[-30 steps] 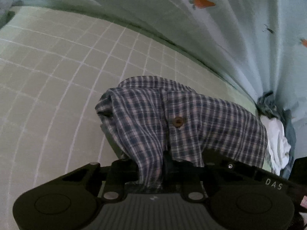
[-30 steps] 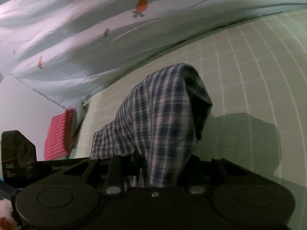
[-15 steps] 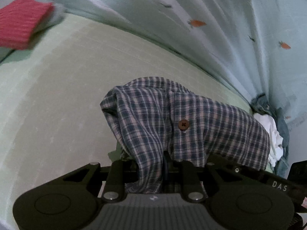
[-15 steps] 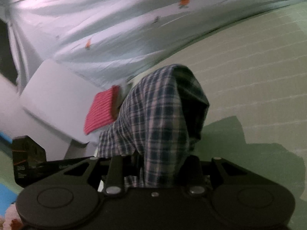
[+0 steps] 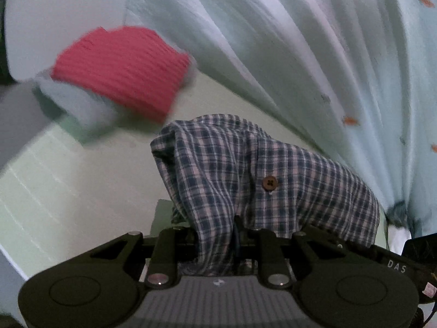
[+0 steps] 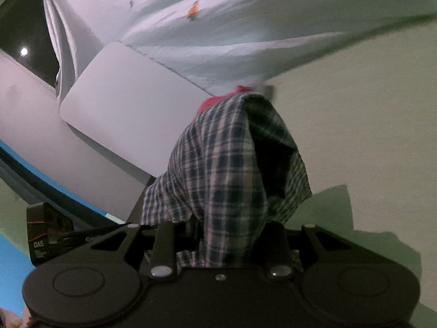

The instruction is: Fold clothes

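Left claw clamped on the plaid shirt, pitched well down toward the desk. Cloth bunches up over the fingers and hides them; brown button faces the camera. Right claw also clamped on the shirt, aimed only slightly downward, fabric draped over the jaws. Shirt hangs lifted between both claws, above the green desk. Red folded cloth lies at the desk's far edge, near the curtain. Background blurred.
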Available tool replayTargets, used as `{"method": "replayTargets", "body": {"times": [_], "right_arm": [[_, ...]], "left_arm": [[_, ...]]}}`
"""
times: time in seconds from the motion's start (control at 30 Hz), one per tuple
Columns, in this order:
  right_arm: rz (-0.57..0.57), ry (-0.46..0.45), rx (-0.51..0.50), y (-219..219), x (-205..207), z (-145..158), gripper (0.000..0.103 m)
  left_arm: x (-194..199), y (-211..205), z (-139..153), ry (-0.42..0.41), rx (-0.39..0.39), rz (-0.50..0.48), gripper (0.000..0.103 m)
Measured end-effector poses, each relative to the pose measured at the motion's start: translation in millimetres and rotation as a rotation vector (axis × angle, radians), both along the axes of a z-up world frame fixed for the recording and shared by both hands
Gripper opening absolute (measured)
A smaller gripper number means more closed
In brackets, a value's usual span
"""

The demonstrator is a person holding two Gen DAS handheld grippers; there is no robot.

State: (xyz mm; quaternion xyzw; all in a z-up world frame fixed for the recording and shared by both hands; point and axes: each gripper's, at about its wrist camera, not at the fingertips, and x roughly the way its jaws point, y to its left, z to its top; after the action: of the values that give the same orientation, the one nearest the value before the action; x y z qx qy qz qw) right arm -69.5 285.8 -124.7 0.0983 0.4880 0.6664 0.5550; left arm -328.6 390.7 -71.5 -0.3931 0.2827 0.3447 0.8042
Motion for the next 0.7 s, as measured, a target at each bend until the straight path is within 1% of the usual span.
{"method": "replayTargets", "body": {"times": [0.07, 0.2, 0.27, 0.33, 0.37, 0.4, 0.43, 0.47, 0.5, 0.53, 0.6, 0.63, 0.67, 0.7], "right_arm": [[0.014, -0.011, 0.033, 42, -11, 7, 0.03], [0.03, -0.02, 0.117, 127, -28, 32, 0.03], [0.034, -0.028, 0.16, 168, -33, 45, 0.031], [0.033, -0.039, 0.197, 208, -36, 55, 0.032], [0.017, -0.051, 0.195, 225, -35, 52, 0.036], [0.0, -0.063, 0.192, 241, -34, 50, 0.048], [-0.016, -0.075, 0.189, 257, -33, 47, 0.057], [-0.035, -0.09, 0.182, 273, -32, 44, 0.072], [-0.066, -0.12, 0.146, 287, -31, 35, 0.077], [-0.089, -0.14, 0.088, 300, -29, 23, 0.077], [-0.123, -0.181, -0.023, 319, -27, 2, 0.079], [-0.136, -0.201, -0.077, 324, -26, -8, 0.08], [-0.146, -0.221, -0.125, 329, -25, -17, 0.087], [-0.141, -0.236, -0.14, 330, -26, -20, 0.096]], "left_arm": [[-15, 38, 10, -0.022, 0.025, 0.013, 0.023], [-40, 123, 43, -0.079, 0.094, 0.036, 0.023], [-47, 165, 60, -0.107, 0.137, 0.037, 0.023], [-50, 203, 68, -0.116, 0.174, 0.049, 0.024], [-50, 221, 70, -0.116, 0.189, 0.059, 0.027], [-50, 239, 71, -0.117, 0.204, 0.069, 0.031], [-51, 257, 70, -0.109, 0.217, 0.091, 0.045], [-50, 274, 62, -0.087, 0.224, 0.139, 0.067], [-50, 289, 53, -0.062, 0.231, 0.185, 0.077], [-50, 301, 41, -0.029, 0.231, 0.223, 0.082], [-49, 324, 15, 0.043, 0.201, 0.26, 0.082], [-49, 332, 2, 0.075, 0.167, 0.268, 0.082], [-48, 339, -12, 0.105, 0.126, 0.278, 0.082], [-48, 345, -24, 0.123, 0.088, 0.284, 0.084]]}}
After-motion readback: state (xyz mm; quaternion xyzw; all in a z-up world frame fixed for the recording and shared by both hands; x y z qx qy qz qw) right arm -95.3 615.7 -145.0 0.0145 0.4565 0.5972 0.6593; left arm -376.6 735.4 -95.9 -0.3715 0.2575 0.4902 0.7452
